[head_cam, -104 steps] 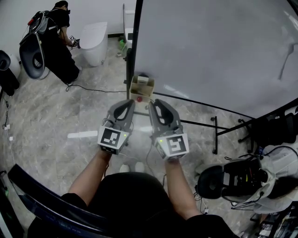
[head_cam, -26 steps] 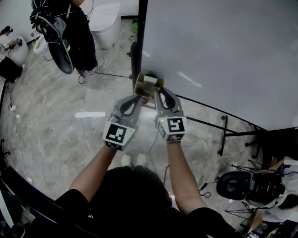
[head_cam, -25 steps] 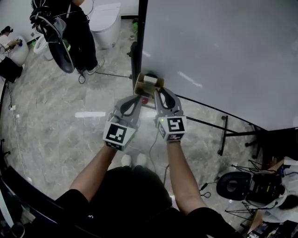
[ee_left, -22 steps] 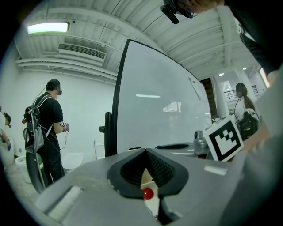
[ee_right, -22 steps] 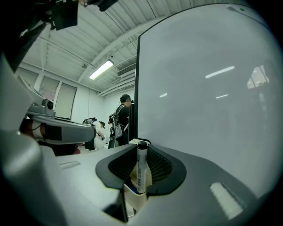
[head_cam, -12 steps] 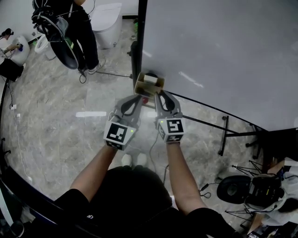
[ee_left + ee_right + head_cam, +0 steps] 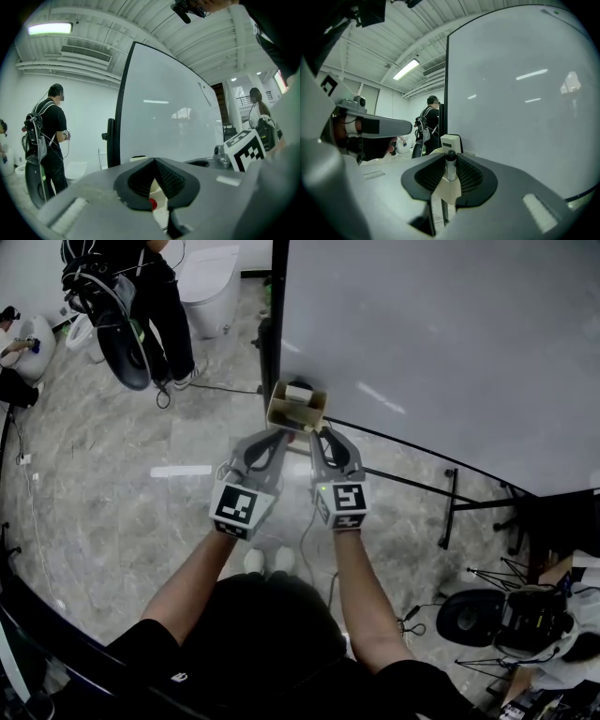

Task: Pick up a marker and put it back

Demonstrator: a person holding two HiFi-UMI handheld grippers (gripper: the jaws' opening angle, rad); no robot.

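A small cardboard box (image 7: 296, 408) hangs at the lower left edge of the whiteboard (image 7: 441, 334), with a white block (image 7: 299, 393) in it. Just below the box, my right gripper (image 7: 323, 440) is shut on a marker (image 7: 450, 168). The marker stands upright between the pads, its dark cap on top. The left gripper (image 7: 266, 446) sits beside it at the left with its jaws together and nothing between them. Through the gap under the left jaws a red marker cap (image 7: 152, 204) shows in the box.
The whiteboard's black frame post (image 7: 277, 296) and stand legs (image 7: 448, 512) rise right behind the box. A person with a backpack (image 7: 141, 296) stands at the far left by a white fixture (image 7: 211, 277). A dark chair (image 7: 469, 615) sits at the lower right. The floor is marble tile.
Compared with several seconds ago, both grippers are closer to the box. Over the last second they have hardly moved; the right one has crept slightly nearer the box.
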